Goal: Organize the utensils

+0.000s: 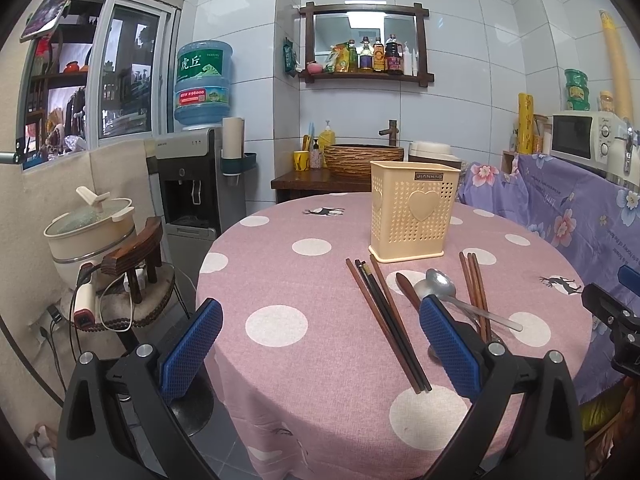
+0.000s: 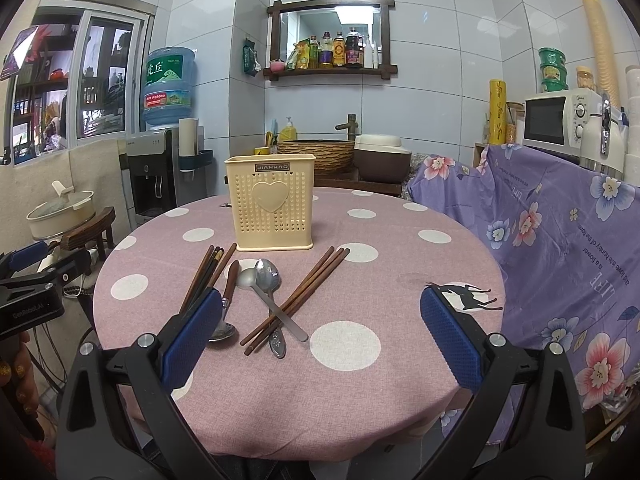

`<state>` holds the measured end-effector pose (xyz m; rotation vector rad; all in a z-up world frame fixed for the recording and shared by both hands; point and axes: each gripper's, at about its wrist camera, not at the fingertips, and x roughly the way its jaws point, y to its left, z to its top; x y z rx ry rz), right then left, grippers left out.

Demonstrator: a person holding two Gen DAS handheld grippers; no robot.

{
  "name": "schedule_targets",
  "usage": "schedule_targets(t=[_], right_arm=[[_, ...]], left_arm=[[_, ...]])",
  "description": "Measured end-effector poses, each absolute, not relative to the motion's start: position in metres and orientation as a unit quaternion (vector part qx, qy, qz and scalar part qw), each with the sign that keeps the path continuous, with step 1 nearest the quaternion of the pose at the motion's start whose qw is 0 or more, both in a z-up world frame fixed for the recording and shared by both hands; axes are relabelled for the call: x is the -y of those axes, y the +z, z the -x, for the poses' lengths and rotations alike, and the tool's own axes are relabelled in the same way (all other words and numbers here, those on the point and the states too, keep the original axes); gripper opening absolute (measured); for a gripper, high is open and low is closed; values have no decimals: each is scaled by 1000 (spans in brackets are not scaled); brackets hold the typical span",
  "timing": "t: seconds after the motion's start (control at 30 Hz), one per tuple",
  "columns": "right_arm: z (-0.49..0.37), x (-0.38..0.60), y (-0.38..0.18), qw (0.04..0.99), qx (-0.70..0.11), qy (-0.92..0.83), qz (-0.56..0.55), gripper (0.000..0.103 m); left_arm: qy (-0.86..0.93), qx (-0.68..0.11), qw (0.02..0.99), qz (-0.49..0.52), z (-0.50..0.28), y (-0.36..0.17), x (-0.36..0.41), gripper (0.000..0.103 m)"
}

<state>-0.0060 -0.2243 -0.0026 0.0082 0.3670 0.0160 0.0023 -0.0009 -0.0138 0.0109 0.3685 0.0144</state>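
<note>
A round table under a pink polka-dot cloth (image 2: 360,380) holds the whole scene: a cream perforated utensil holder (image 2: 274,202) with a raised heart on its face stands upright toward the far side, and the cutlery lies loose on the cloth just in front of it.

The left gripper (image 1: 320,344) hovers at the near left edge of the table, its blue-padded jaws spread wide and gripping nothing. A bundle of dark chopsticks (image 1: 386,322) lies on the cloth between its two fingers, running diagonally from the holder's base toward the camera. Its right pad hides part of a metal ladle (image 1: 436,286) and a wooden-handled spoon (image 1: 406,286) beside it.

The right gripper (image 2: 322,330) hangs above the near edge, jaws likewise fully apart and empty. Between its fingers, nearer the left pad, lies a second set of brown chopsticks (image 2: 298,300), crossed over the ladle (image 2: 262,294) and a steel spoon (image 2: 270,284). The wooden-handled spoon (image 2: 229,286) rests just beside that left pad, its bowl partly hidden behind it, with the dark chopsticks (image 2: 206,274) fanned out farther left.

The holder sits well beyond both grippers. A floral purple cloth (image 2: 560,248) drapes the furniture to the right.
</note>
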Motion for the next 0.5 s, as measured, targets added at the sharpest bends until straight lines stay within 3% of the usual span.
schedule_targets(t=[0.5], right_arm=[[4,223,-4,982,-188,9,-4,98]], left_arm=[[8,-192,981,-4,-4,-14,1,98]])
